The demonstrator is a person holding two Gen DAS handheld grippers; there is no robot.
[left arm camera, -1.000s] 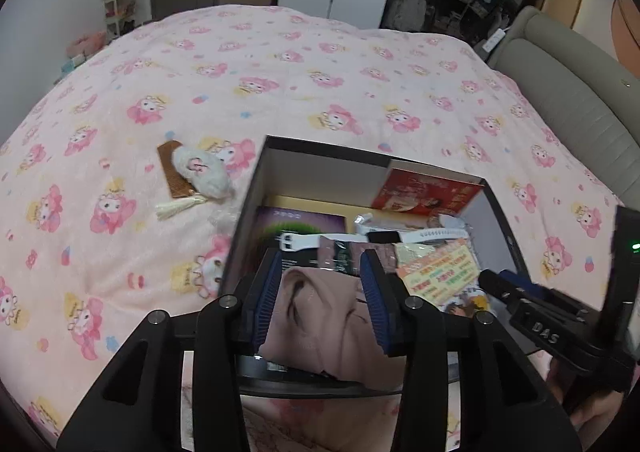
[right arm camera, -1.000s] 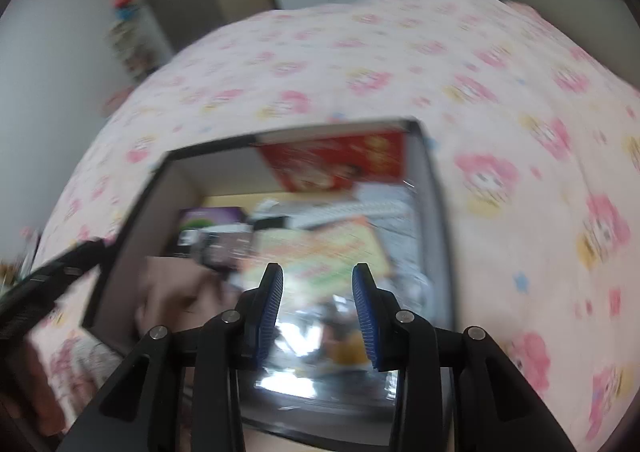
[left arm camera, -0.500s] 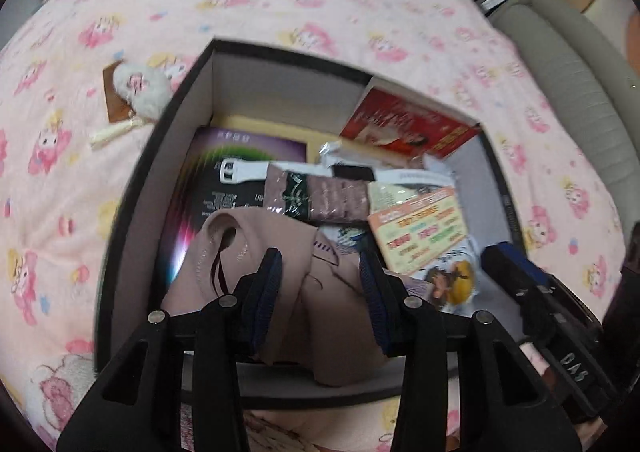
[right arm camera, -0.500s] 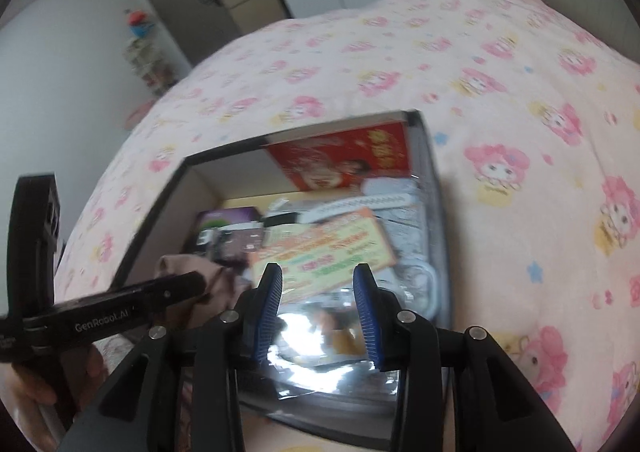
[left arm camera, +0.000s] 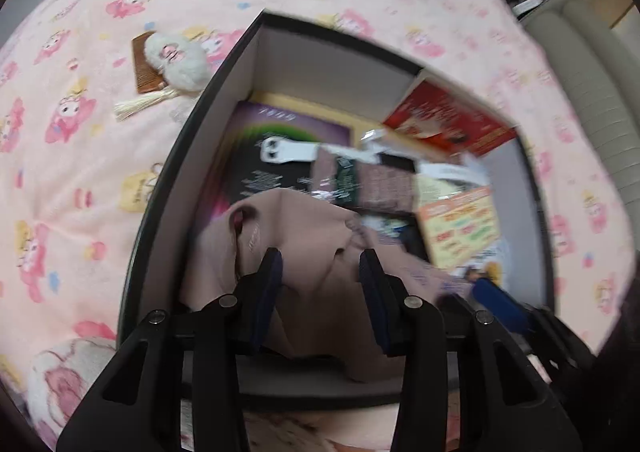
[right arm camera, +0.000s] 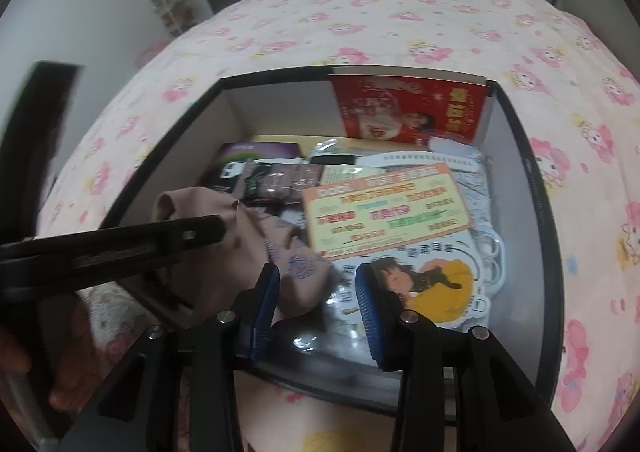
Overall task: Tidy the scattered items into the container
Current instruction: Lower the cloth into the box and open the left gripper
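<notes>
A black box (left arm camera: 320, 67) with white inner walls sits open on the bed, holding several items. My left gripper (left arm camera: 320, 264) is shut on a mauve cloth (left arm camera: 304, 219) that droops into the box's near left corner. In the right wrist view that cloth (right arm camera: 224, 272) lies under the left gripper's black finger (right arm camera: 120, 244). My right gripper (right arm camera: 316, 280) hovers over the near part of the box (right arm camera: 280, 107). Its jaws are opening, and a clear packet (right arm camera: 432, 280) showing a girl in yellow lies loose below them. A white plush toy (left arm camera: 176, 63) on a wooden comb (left arm camera: 144, 63) lies outside, left of the box.
Inside the box are a red packet (right arm camera: 408, 111) leaning on the far wall, an orange printed card (right arm camera: 384, 207), a purple-and-black box (left arm camera: 288, 131) and a white strap (left arm camera: 280, 149). The pink patterned bedspread (left arm camera: 100, 171) surrounds it. A grey padded headboard (left arm camera: 592, 99) rises at right.
The left gripper has sunk and tipped down over the box, lowering the cloth inside. The right gripper shifted sideways and widened; the shiny packet now lies flat under it.
</notes>
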